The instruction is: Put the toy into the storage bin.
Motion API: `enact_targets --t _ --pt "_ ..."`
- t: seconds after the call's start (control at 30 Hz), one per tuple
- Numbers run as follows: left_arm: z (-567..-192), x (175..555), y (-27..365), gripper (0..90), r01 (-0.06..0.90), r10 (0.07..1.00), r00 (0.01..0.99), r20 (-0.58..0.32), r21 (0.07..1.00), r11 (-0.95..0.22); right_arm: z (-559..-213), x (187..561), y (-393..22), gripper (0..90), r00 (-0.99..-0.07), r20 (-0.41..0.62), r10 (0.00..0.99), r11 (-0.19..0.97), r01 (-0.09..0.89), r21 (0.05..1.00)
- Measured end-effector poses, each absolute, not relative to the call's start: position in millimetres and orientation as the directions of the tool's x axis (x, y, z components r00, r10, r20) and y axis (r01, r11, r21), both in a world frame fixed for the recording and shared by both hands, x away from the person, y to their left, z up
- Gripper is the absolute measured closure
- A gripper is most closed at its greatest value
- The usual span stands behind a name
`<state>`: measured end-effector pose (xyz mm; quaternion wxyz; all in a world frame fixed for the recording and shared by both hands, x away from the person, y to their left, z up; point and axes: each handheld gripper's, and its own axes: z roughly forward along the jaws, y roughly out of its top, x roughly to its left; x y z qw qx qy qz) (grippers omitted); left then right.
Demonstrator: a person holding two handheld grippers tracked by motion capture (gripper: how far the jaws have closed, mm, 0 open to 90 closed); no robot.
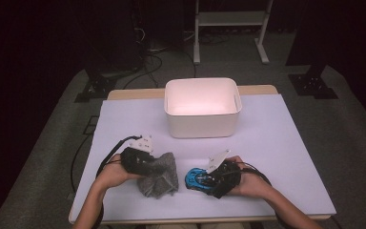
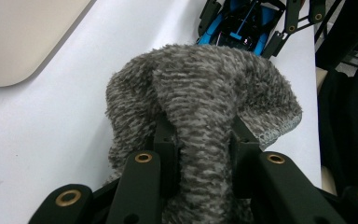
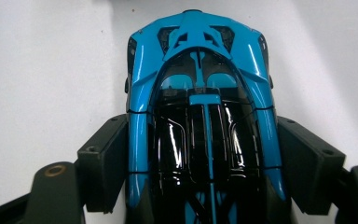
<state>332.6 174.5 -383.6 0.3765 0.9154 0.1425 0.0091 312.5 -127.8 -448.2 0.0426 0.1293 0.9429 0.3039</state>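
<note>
A grey fuzzy cloth [image 1: 163, 180] lies bunched on the white table cover [image 1: 276, 157] at the front left. My left gripper [image 1: 158, 168] is shut on a fold of it; in the left gripper view the cloth [image 2: 200, 88] bulges up between the two black jaws of the left gripper [image 2: 200, 137]. To its right sits a blue and black toy car [image 1: 193, 177]. My right gripper [image 1: 204, 179] holds it from the right. In the right gripper view the right gripper [image 3: 203, 156] has both pads against the sides of the car [image 3: 200, 102].
A white plastic bin [image 1: 202, 125] stands open and empty at the back middle of the table; its corner [image 2: 18, 42] shows in the left gripper view. Black stands and cables sit on the floor beyond the table. A white frame stands farther back.
</note>
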Motion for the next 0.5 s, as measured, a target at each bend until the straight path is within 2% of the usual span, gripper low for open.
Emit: enact_targets --t 0.5 --pt "-387.9 332.2 178.1 70.3 0.261 0.278 0.956 -0.092 0.701 -0.664 -447.6 313.0 -127.1 24.6 -0.963 0.001 0.271 0.785 0.222 0.578"
